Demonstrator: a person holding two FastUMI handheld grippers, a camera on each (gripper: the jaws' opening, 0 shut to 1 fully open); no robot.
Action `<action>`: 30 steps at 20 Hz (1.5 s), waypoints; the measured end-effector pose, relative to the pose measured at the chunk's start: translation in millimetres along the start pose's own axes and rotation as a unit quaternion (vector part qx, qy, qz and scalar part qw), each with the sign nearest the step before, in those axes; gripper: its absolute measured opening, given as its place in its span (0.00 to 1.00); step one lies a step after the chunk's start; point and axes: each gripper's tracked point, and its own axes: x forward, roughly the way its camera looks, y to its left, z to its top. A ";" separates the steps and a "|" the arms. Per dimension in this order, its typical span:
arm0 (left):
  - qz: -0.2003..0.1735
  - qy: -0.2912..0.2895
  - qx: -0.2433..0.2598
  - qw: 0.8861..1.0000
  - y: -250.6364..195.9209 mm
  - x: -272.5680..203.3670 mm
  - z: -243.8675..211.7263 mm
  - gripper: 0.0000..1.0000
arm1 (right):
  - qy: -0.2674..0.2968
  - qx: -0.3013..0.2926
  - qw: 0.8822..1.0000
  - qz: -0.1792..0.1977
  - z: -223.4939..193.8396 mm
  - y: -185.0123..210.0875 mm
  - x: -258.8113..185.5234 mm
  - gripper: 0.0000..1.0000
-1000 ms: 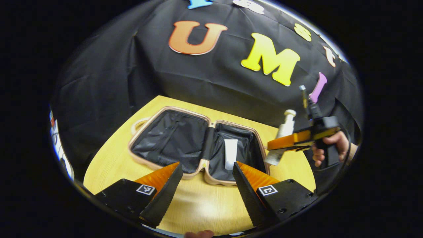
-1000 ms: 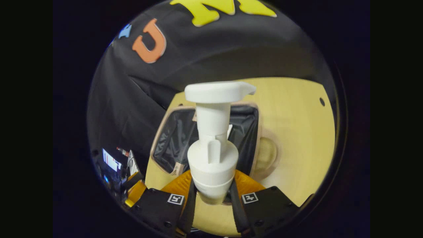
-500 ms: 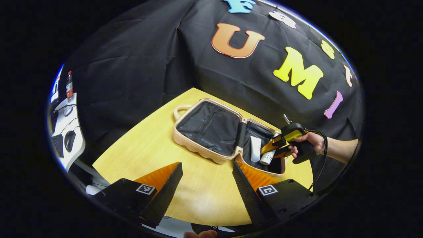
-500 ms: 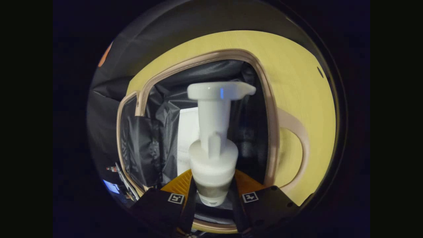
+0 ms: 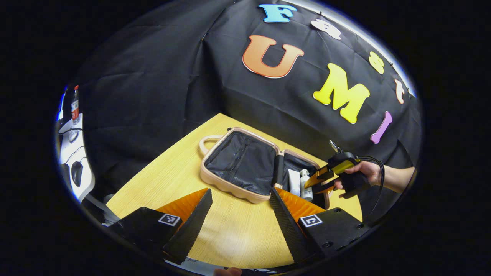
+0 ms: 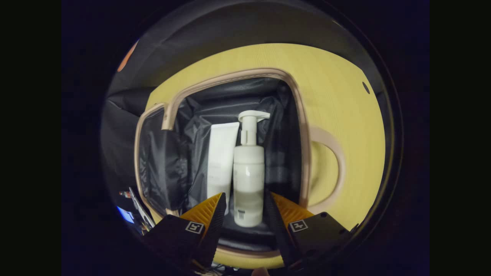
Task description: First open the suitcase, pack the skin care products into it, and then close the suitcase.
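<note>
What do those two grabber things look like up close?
The left tongs end in two wedge-shaped fingers with ridged, saw-like inner faces, set on blocky black mounts, each carrying a small square black-and-white marker. The right tongs are built the same way. From the left gripper view, the right tongs have a black pistol-style handle with a yellow band, held by a bare hand, and a black cable loops from it.

Your right gripper [image 6: 243, 209] hangs with fingers spread, gripping nothing, your hand [image 5: 364, 172] around its handle; your left gripper [image 5: 239, 209] is spread wide too.
</note>
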 end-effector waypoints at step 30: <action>-0.104 0.041 -0.332 0.937 129.4 256.4 47.8 0.82 | -0.397 -0.169 0.900 0.065 -46.4 -60.2 -278.6 0.63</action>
